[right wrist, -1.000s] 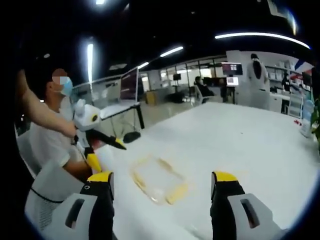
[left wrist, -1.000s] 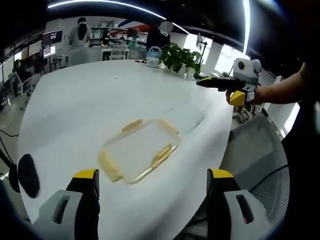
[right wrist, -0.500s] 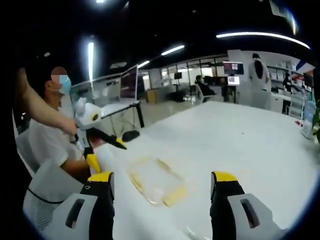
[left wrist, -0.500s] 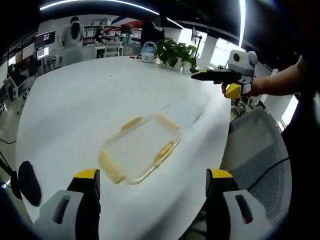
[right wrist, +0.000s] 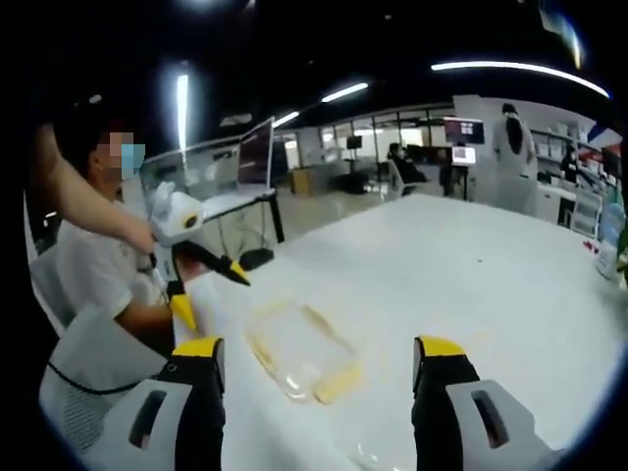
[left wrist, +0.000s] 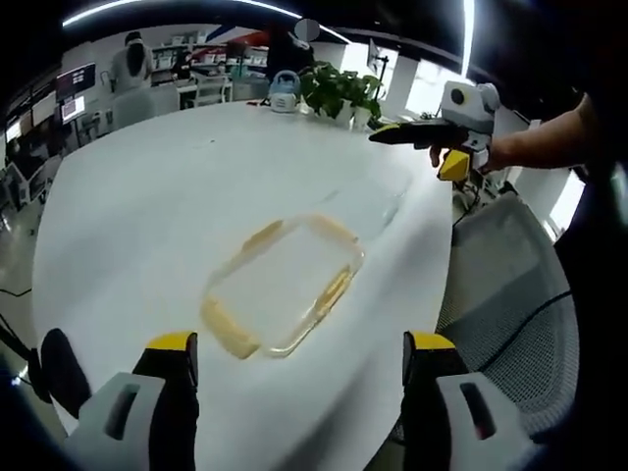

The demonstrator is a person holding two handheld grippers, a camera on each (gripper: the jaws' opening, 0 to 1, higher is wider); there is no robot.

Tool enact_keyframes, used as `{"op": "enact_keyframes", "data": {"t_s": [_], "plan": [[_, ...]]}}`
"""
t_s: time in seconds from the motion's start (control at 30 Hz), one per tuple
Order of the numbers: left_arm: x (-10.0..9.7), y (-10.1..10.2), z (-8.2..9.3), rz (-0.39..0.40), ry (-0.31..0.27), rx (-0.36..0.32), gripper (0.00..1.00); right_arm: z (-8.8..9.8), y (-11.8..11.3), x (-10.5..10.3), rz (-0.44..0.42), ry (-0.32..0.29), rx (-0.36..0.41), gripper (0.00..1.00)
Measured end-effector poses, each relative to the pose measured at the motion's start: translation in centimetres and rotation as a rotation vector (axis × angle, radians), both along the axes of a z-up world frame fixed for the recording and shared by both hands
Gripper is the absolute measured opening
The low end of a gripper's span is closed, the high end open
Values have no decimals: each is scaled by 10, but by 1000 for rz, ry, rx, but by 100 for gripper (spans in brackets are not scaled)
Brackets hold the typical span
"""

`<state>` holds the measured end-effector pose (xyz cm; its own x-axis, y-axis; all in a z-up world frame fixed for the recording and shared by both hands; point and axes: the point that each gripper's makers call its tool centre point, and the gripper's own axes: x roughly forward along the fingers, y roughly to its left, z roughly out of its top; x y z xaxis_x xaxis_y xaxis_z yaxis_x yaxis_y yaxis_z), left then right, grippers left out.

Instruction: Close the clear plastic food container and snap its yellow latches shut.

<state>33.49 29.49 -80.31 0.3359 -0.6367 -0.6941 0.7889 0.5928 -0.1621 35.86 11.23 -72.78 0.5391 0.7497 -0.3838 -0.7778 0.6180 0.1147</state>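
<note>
Two grippers: left gripper point(left wrist: 294, 368) and right gripper point(right wrist: 319, 378), jaws spread wide, holding nothing.
Container: clear plastic food container point(left wrist: 285, 283) on white table point(left wrist: 147, 216); yellow latches point(left wrist: 228, 332) blurred, state unclear.

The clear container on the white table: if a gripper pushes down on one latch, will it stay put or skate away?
The container looks empty and thin-walled, so probably light. It lies flat on the smooth white table, so it could well slide under a sideways push. Being low and wide, it seems unlikely to tip.
</note>
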Motion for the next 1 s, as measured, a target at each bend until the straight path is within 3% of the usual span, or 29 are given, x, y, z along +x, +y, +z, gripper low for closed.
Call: {"op": "enact_keyframes", "data": {"t_s": [1.0], "plan": [[17, 6, -12, -121, 6, 95, 85, -11, 4, 7, 37, 15, -43, 77]]}}
